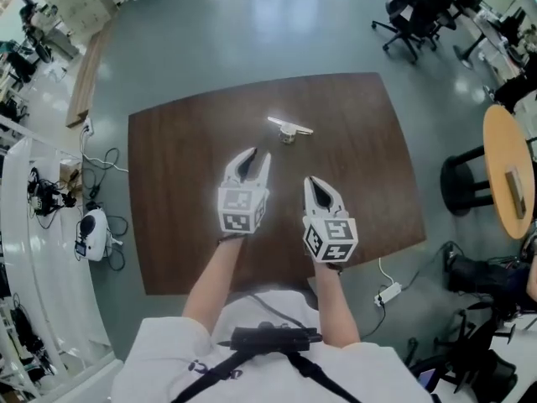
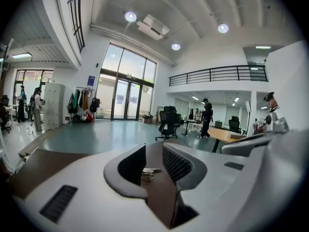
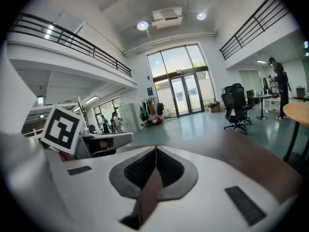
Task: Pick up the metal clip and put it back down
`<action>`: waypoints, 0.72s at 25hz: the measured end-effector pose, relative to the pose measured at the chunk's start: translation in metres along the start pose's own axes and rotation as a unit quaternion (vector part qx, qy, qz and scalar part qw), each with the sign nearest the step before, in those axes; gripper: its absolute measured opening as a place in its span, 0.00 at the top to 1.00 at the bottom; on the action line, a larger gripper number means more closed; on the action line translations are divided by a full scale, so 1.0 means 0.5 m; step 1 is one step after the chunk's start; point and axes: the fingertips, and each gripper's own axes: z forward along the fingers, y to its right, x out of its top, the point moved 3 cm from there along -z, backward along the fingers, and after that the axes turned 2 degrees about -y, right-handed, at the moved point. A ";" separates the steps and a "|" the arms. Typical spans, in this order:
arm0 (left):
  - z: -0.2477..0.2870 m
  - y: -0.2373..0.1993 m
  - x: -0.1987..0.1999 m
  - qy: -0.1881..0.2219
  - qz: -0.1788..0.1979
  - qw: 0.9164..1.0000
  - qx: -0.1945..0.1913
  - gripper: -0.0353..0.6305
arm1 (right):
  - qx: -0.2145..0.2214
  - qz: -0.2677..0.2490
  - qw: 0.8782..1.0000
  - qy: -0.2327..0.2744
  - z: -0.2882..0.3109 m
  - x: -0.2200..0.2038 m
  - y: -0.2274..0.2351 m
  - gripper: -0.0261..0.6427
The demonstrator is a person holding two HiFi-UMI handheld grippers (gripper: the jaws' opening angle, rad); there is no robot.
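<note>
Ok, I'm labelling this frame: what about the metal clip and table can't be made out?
Metal clip: too small in the head view and left gripper view to tell its fine shape.
Right gripper view: no clip in sight; the right hand-held gripper body fills the lower picture.
Table, near edge: head view, partly covered by the person's arms.

The table (image 1: 185, 225) is dark brown wood, finely grained and matt; the metal clip (image 1: 289, 128) is bright silvery metal — it glints; the left gripper (image 1: 254, 154) and right gripper (image 1: 310, 180) have smooth, matt white plastic shells; their pads (image 2: 176, 164) are dark grey and ribbed, possibly rubber, though the view is soft; the floor (image 1: 252, 23) is glossy — it mirrors the ceiling lights.
</note>
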 end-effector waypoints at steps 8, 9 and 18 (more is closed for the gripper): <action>-0.233 -0.053 0.053 0.061 -0.008 0.998 0.024 0.92 | 0.037 -0.062 0.996 0.053 -0.040 0.075 -0.165 0.95; -0.259 -0.063 0.061 0.068 -0.007 0.997 0.025 0.92 | 0.039 -0.069 0.995 0.058 -0.047 0.080 -0.186 0.95; -0.425 -0.107 0.044 0.097 0.006 0.995 0.029 0.92 | 0.053 -0.136 0.985 0.090 -0.094 0.072 -0.371 0.95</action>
